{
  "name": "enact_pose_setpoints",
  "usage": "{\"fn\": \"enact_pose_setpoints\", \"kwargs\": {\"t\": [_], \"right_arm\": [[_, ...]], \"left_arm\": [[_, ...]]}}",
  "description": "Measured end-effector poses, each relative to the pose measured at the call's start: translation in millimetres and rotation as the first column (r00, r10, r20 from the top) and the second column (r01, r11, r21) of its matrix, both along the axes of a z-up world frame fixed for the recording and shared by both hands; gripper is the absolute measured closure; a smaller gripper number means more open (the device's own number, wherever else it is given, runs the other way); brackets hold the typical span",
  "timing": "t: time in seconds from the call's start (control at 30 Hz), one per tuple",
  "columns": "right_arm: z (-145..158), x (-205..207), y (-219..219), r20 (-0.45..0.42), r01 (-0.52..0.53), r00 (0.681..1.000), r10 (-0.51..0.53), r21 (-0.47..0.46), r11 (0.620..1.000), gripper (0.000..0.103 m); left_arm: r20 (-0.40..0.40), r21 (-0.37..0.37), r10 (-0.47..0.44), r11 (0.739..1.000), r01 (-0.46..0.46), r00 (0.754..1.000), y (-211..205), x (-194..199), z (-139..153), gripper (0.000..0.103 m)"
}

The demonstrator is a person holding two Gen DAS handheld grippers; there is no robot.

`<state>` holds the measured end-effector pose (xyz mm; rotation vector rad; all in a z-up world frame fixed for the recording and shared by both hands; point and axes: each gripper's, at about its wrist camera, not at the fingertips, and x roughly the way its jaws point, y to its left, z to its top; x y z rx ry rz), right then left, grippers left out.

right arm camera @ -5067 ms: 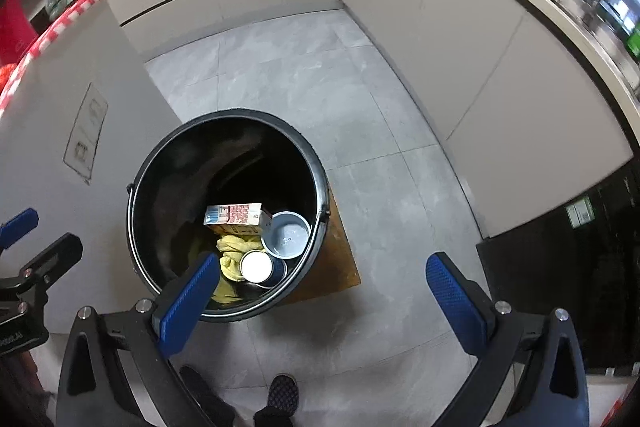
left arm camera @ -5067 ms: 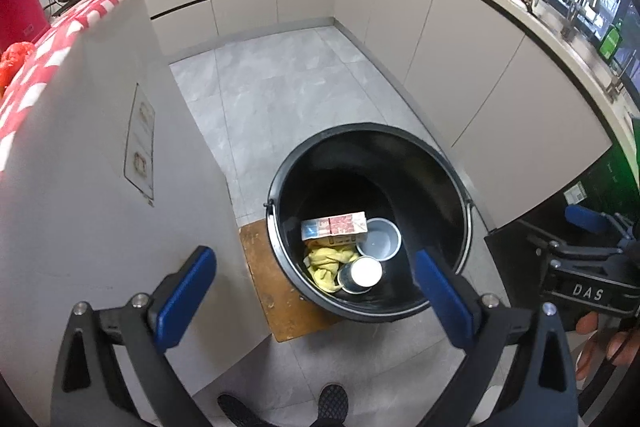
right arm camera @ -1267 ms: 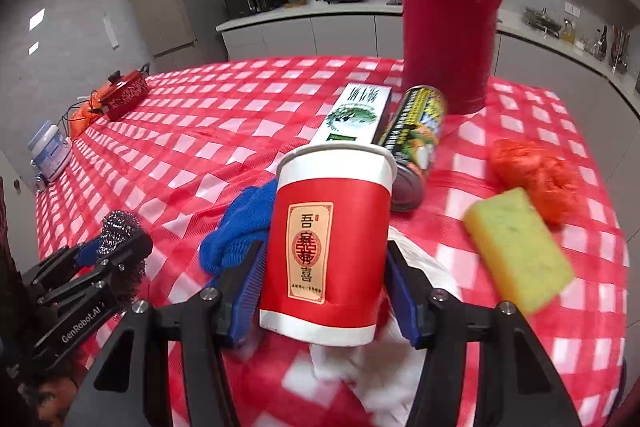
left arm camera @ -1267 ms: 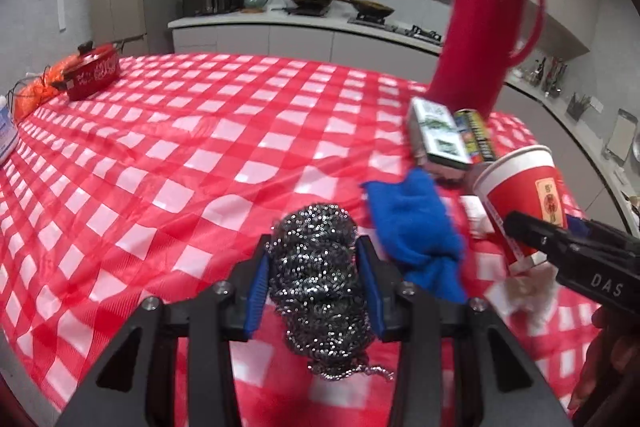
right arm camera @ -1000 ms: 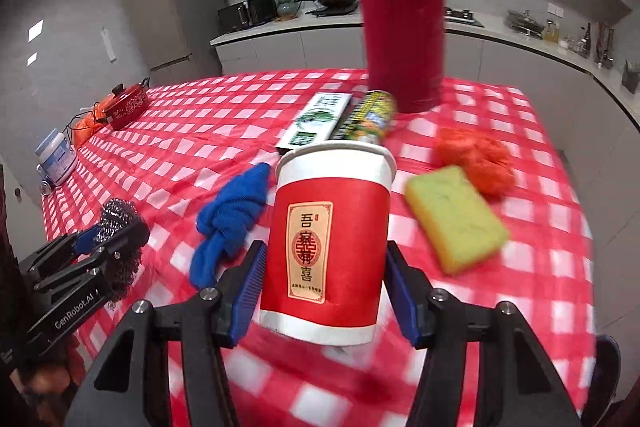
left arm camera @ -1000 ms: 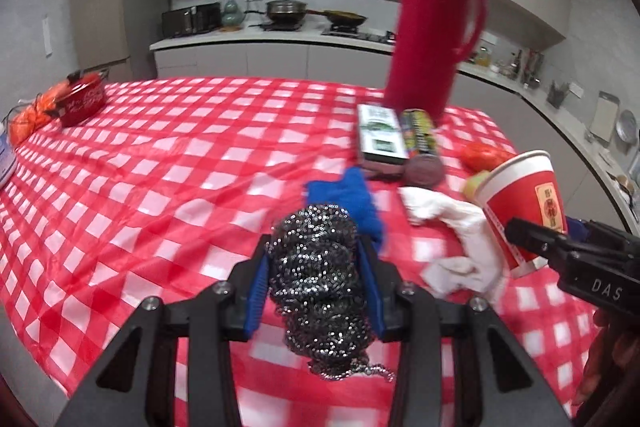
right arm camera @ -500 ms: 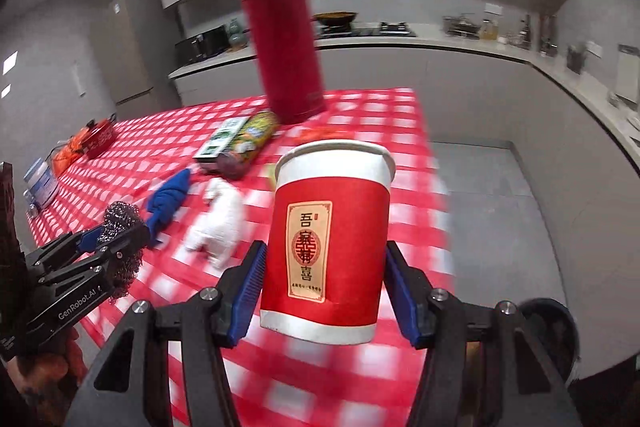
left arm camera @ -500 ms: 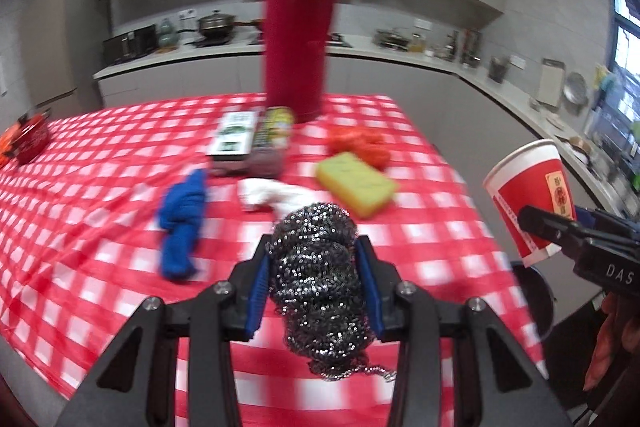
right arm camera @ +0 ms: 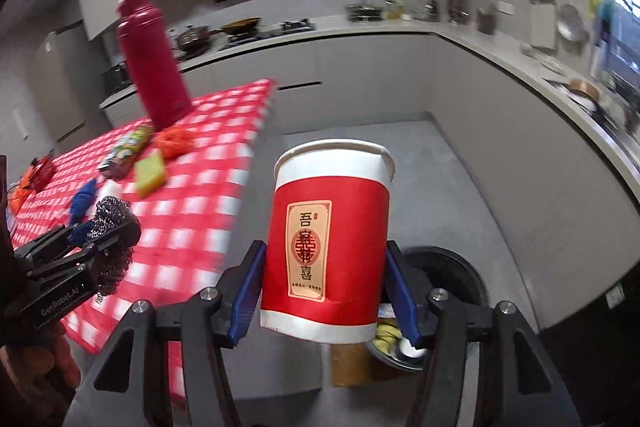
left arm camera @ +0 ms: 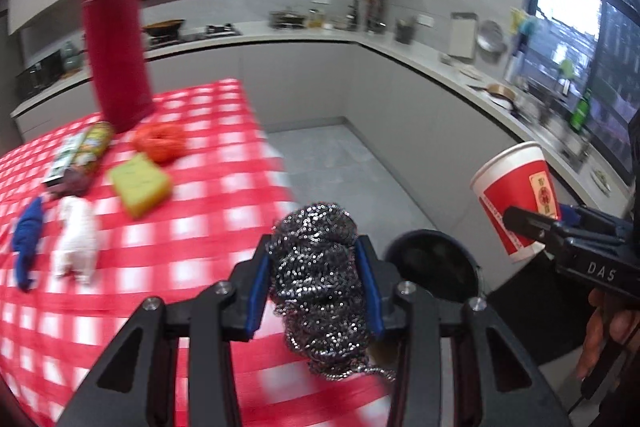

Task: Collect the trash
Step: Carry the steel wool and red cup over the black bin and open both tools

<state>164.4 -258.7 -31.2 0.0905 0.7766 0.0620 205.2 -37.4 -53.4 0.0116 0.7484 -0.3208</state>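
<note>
My left gripper (left arm camera: pixel 316 287) is shut on a steel wool scrubber (left arm camera: pixel 320 279), held above the edge of the red checked table (left arm camera: pixel 180 227). My right gripper (right arm camera: pixel 326 287) is shut on a red paper cup (right arm camera: pixel 328 251), upright, held over the floor. The cup also shows in the left wrist view (left arm camera: pixel 516 199). The scrubber shows in the right wrist view (right arm camera: pixel 112 227). A black trash bin (left arm camera: pixel 436 267) stands on the floor below, right of the table; in the right wrist view (right arm camera: pixel 460 279) it sits behind the cup with trash inside.
On the table lie a yellow sponge (left arm camera: pixel 140 183), an orange mesh ball (left arm camera: pixel 160 143), a white cloth (left arm camera: pixel 76 239), a blue cloth (left arm camera: pixel 26 247), a can (left arm camera: pixel 94 147) and a tall red thermos (left arm camera: pixel 116 39). Grey cabinets (left arm camera: pixel 440 115) line the far side.
Both grippers have swung right, off the table toward the floor and the bin, still holding the scrubber and the cup. The bin has come into fuller view.
</note>
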Motion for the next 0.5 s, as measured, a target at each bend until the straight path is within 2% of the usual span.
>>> {"fn": "enact_pose_setpoints", "kwargs": {"t": [0.2, 0.3, 0.5], "right_arm": [[-18, -14, -69, -0.029, 0.047, 0.998, -0.047, -0.006, 0.999, 0.043], [-34, -13, -97, -0.056, 0.051, 0.997, -0.052, -0.011, 0.999, 0.043], [-73, -2, -133, -0.117, 0.037, 0.992, -0.038, -0.011, 0.999, 0.043]], "left_arm": [[-0.038, -0.017, -0.094, 0.995, 0.094, 0.995, -75, 3, -16, 0.061], [-0.059, -0.021, -0.120, 0.993, 0.119, 0.991, -100, 5, -27, 0.061], [-0.150, -0.040, -0.154, 0.988, 0.149, 0.977, -142, 16, -64, 0.061]]}}
